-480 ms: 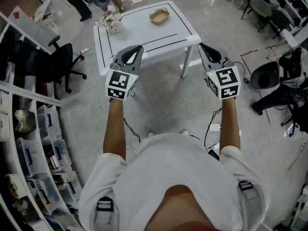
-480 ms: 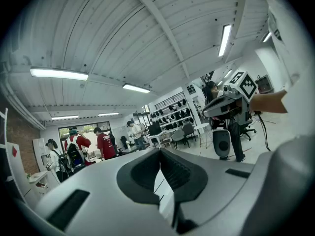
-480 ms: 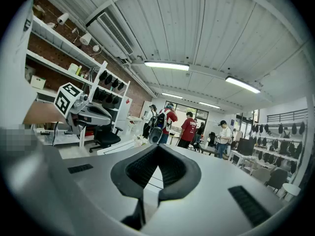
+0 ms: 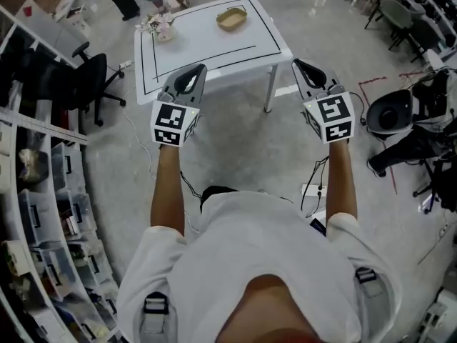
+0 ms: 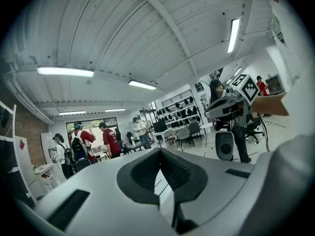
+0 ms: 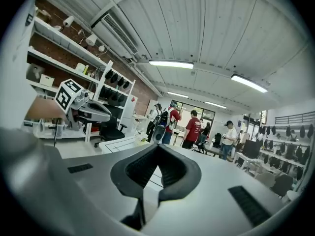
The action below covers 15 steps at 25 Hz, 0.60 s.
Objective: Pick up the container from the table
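A tan oval container [image 4: 233, 20] sits near the far right of a white table [image 4: 214, 56] marked with black lines. A small bunch of flowers [image 4: 158, 27] stands at the table's far left. Both grippers hover over the floor short of the table's near edge, well apart from the container. My left gripper [image 4: 196, 68] is shut and empty, with its jaws meeting at the tip [image 5: 158, 150]. My right gripper [image 4: 298, 63] is likewise shut with nothing in it [image 6: 157, 146]. The container does not show clearly in either gripper view.
A black office chair [image 4: 89, 84] stands left of the table. Shelves with storage bins [image 4: 43, 206] line the left side. Black equipment and chairs [image 4: 400, 113] crowd the right. A power strip and cables [image 4: 313, 189] lie on the floor. People [image 6: 194, 127] stand beyond the table.
The table sits slightly higher and further left in the head view, and a dark shoe now shows below the grippers. Both grippers stay shut, side by side.
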Tool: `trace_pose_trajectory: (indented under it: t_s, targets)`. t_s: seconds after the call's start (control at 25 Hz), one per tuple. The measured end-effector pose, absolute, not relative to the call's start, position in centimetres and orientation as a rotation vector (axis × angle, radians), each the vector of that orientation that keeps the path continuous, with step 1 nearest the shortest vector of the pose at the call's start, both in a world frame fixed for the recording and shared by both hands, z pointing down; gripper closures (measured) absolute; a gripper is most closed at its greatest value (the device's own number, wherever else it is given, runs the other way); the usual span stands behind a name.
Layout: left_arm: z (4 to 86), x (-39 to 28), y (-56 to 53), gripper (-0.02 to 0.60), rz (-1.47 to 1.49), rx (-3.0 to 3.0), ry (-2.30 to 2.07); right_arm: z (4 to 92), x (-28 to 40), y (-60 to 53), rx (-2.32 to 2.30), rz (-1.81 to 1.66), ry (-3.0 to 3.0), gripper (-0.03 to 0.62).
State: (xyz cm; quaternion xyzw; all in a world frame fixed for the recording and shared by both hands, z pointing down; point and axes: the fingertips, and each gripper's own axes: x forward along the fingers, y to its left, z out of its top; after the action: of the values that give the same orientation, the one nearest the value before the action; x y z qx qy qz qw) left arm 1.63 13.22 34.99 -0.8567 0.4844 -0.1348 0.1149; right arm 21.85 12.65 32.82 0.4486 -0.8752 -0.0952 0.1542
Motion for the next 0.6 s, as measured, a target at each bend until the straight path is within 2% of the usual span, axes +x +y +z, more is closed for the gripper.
trace_pose_trajectory:
  t_s: [0.28, 0.6]
  targets:
    - [36.0, 4.3, 11.2, 0.565, -0.387, -2.552, 1.444, 33.9, 23.6, 9.9, 1.167, -0.233, -2.571, 0.582]
    - [38.5, 0.6, 3.4, 0.565, -0.437, -2.532, 1.421, 36.0, 20.3, 3.0, 1.163, -0.218, -2.559, 0.582]
